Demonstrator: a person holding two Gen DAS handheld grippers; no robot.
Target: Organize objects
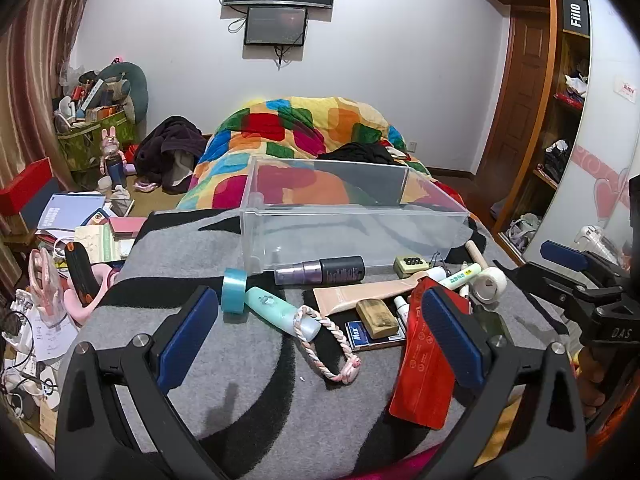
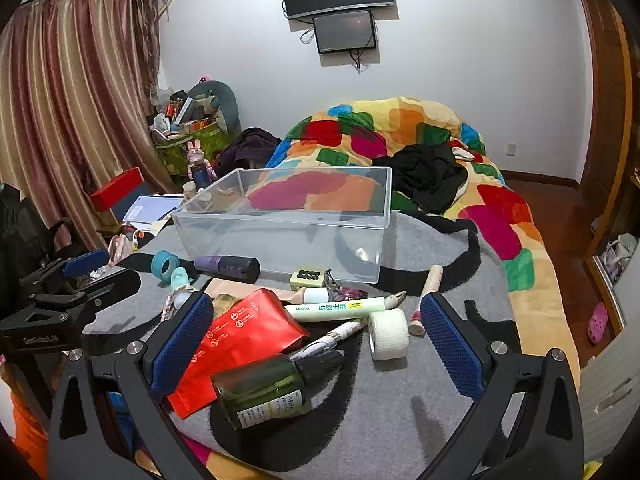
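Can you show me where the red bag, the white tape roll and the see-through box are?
red bag (image 2: 240, 328), right wrist view, on its printed front.
white tape roll (image 2: 389, 334), right wrist view, on its outer wrap.
see-through box (image 2: 280, 240), right wrist view, on its near wall.

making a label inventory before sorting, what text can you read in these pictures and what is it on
"Max" on the blue box under the tan block.
"MINISO" on the pale green tube; its Chinese characters are too small to read.
"FiiO" on the black box on the wardrobe shelf.
"DAS" on the right gripper.
Red pouch: print too blurred to read.
Dark green bottle: label too small to read.
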